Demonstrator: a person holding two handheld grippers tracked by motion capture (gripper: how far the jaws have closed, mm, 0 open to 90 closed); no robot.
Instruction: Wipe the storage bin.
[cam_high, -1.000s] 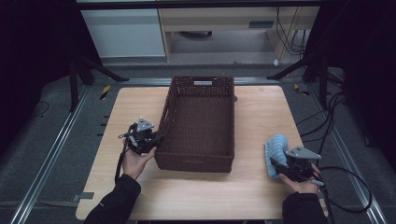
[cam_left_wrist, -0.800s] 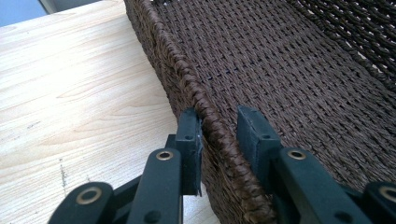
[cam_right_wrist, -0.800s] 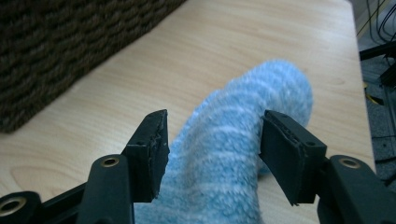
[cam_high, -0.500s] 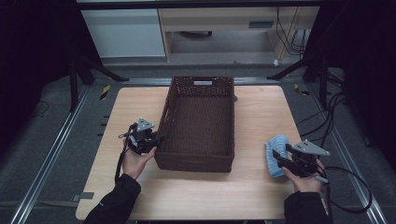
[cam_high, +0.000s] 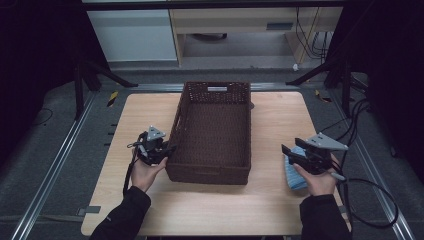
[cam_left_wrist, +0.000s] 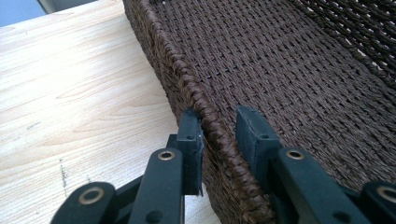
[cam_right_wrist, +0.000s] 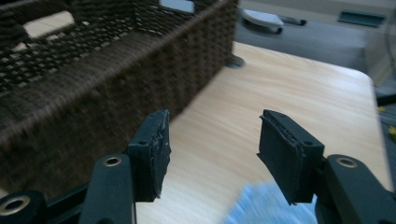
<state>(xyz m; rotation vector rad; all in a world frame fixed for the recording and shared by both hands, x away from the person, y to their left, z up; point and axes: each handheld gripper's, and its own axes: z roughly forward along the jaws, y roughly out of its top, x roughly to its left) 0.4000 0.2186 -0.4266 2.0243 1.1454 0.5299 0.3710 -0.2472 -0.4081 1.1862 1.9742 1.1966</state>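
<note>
The jaws of the left gripper (cam_high: 159, 148) are closed down onto the left rim of the brown woven basket (cam_high: 212, 120), one pad outside the wall and one inside, as the left gripper view shows at the braided edge (cam_left_wrist: 205, 126). The jaws of the right gripper (cam_high: 295, 155) stand wide with nothing between them, hanging above the table (cam_high: 280, 205).

The blue cloth (cam_high: 294, 175) lies flat on the table just below and slightly nearer than the right jaws, at the table's right side, apart from the basket. In the right gripper view it shows as a blue patch (cam_right_wrist: 261, 205) under the open pads.

The basket's long axis runs near to far — its open mouth lies to the left of the cloth, with a bare strip of table between. The right hand is plainly the nearer one; the left is busy steadying the basket. The table's right edge is close beside the cloth, so room lies leftward.
</note>
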